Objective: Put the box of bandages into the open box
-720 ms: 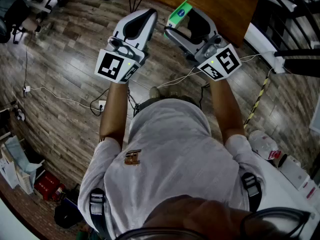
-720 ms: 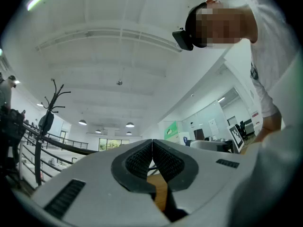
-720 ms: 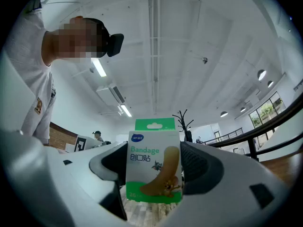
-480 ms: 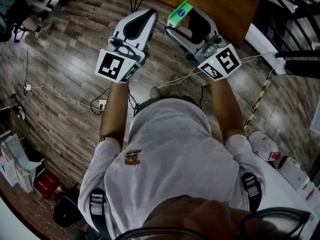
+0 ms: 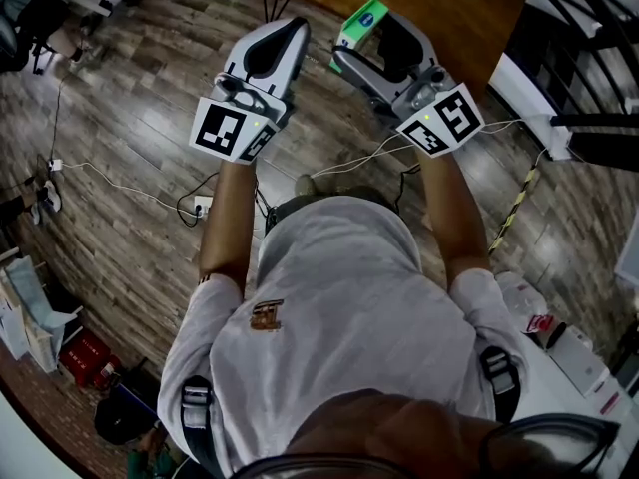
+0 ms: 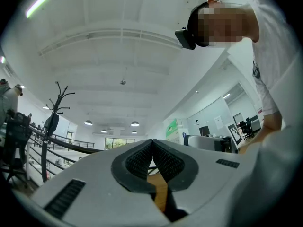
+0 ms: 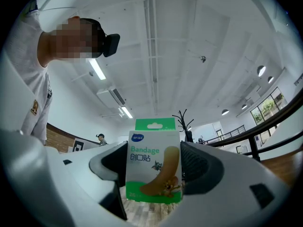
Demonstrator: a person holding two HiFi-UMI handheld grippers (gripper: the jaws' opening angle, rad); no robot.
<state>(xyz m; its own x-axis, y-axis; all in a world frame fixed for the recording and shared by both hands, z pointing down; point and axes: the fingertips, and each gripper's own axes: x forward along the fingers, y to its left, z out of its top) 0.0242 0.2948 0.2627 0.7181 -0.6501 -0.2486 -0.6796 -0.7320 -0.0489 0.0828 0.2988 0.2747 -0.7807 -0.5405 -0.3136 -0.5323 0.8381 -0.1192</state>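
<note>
Our left gripper (image 6: 152, 144) carries nothing, its ribbed dark fingers (image 6: 137, 161) pressed together. Our right gripper (image 7: 154, 161) pinches the box of bandages (image 7: 152, 178), a flat, glossy card carton, aloft near the wooden surface (image 5: 429, 3). Slick card may slip or dent under uneven squeeze. We see no open box.

the left arm (image 5: 228, 218) and right arm (image 5: 449, 208) reach forward and down, bare forearms roughly parallel. the left gripper (image 5: 290, 30) points away from the body, jaws pressed together with nothing between them. the right gripper (image 5: 371, 33) is just beside it, jaws wide and clamped on a box (image 7: 152, 174).
</note>
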